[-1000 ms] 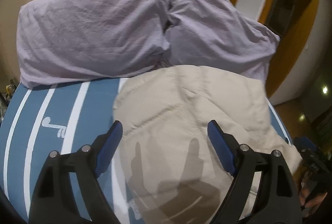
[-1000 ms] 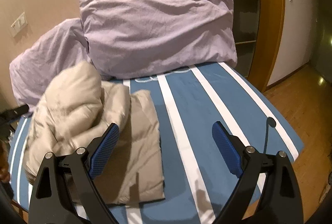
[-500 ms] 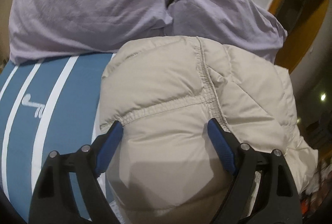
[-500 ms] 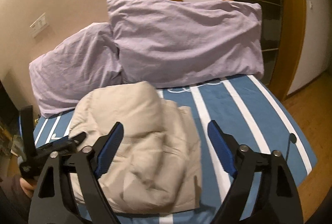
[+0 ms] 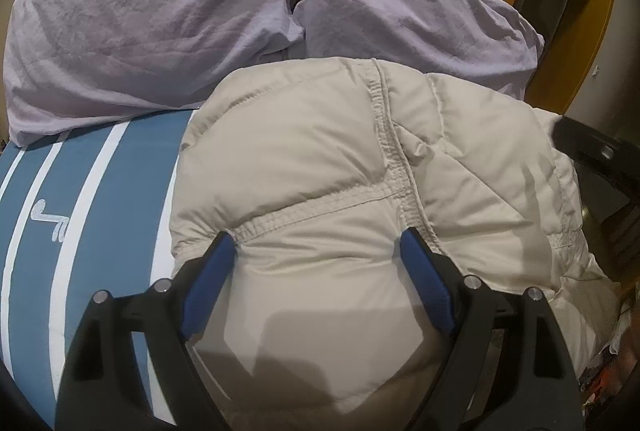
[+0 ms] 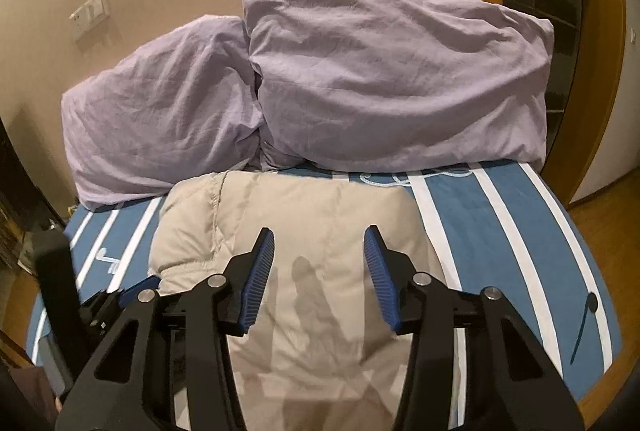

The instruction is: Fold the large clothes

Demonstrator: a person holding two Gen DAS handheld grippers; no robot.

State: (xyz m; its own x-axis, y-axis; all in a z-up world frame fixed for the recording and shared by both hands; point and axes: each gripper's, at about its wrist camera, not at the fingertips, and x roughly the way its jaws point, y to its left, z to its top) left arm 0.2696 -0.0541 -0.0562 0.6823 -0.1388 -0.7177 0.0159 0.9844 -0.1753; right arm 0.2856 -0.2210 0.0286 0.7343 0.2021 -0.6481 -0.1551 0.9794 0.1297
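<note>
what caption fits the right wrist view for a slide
Right gripper, jaws closing with nothing pinched, over a folded beige jacket on a striped bed with two lilac pillows.

1. Warm, moderate indoor lighting; both views are sharp with no visible motion blur.
2. Tool shadows fall on the beige jacket [image 6: 320,291], indicating a source behind the cameras.
3. Fisheye distortion bends the edges; the corners vignette to black.

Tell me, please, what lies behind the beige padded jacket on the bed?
Behind the beige padded jacket two crumpled lilac pillows lean against the wall; their lower edges and the striped blue sheet beneath it are covered.
</note>
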